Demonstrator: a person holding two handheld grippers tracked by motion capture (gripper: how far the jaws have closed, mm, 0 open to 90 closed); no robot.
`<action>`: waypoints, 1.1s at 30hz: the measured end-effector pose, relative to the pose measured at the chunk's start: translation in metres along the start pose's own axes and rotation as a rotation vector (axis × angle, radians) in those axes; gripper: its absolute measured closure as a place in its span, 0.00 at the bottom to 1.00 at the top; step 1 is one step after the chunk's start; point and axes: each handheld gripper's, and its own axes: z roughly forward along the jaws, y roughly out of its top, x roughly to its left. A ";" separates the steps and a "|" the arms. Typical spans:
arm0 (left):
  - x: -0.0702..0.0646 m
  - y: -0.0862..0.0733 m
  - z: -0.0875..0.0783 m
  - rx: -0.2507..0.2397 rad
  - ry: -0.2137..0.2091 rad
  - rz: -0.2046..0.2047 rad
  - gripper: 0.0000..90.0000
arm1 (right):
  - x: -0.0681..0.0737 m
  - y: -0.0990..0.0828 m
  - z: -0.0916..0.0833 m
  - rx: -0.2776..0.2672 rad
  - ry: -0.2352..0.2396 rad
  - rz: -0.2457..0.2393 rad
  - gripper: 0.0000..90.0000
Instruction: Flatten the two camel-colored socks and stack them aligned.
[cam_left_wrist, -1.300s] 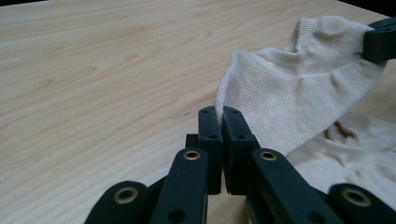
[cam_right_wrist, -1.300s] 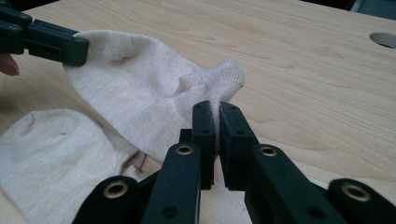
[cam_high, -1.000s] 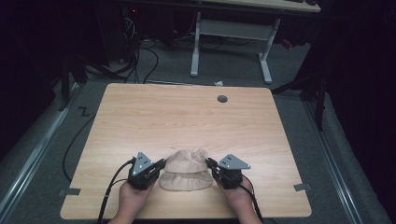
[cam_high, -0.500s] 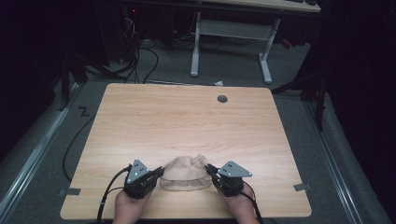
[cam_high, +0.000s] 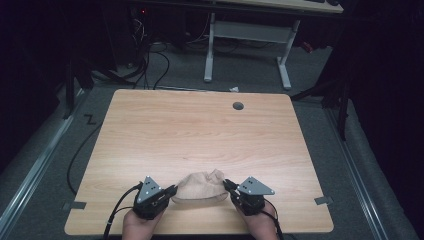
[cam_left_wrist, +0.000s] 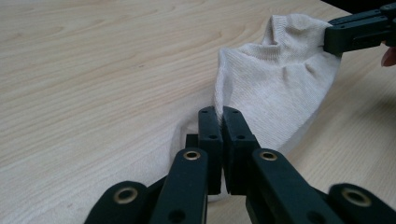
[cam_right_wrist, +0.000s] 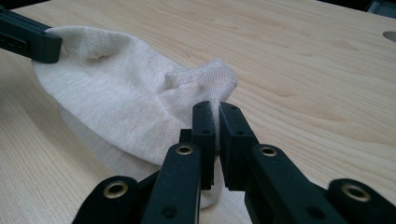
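Observation:
A beige knit sock (cam_high: 200, 186) lies near the front edge of the wooden table (cam_high: 200, 130), stretched between both grippers. My left gripper (cam_high: 172, 190) is shut on the sock's left end; in the left gripper view its jaws pinch the fabric (cam_left_wrist: 271, 88) at the tips (cam_left_wrist: 219, 112). My right gripper (cam_high: 227, 186) is shut on the sock's right end, and the right gripper view shows the cloth (cam_right_wrist: 116, 107) caught between its black jaws (cam_right_wrist: 217, 109). The sock's middle sags in loose folds. A hand holds each gripper at the table's front edge.
A round cable hole (cam_high: 238, 106) sits near the table's far edge. Beyond the table stand a white desk frame (cam_high: 247, 45) and floor cables (cam_high: 150, 55). Bare wood stretches over the table's middle and far half.
Both grippers have drawn the sock toward the table's front edge. The sock now looks more bunched between them.

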 end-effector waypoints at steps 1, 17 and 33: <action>0.000 0.000 0.000 0.000 0.000 0.000 0.97 | 0.000 0.000 0.000 0.000 0.000 0.000 0.96; 0.002 -0.011 0.005 0.033 -0.005 -0.004 0.97 | 0.007 -0.005 0.005 0.046 0.002 -0.037 0.96; 0.006 -0.018 0.017 0.108 0.032 0.000 0.89 | 0.005 -0.015 0.016 0.132 -0.005 -0.039 0.95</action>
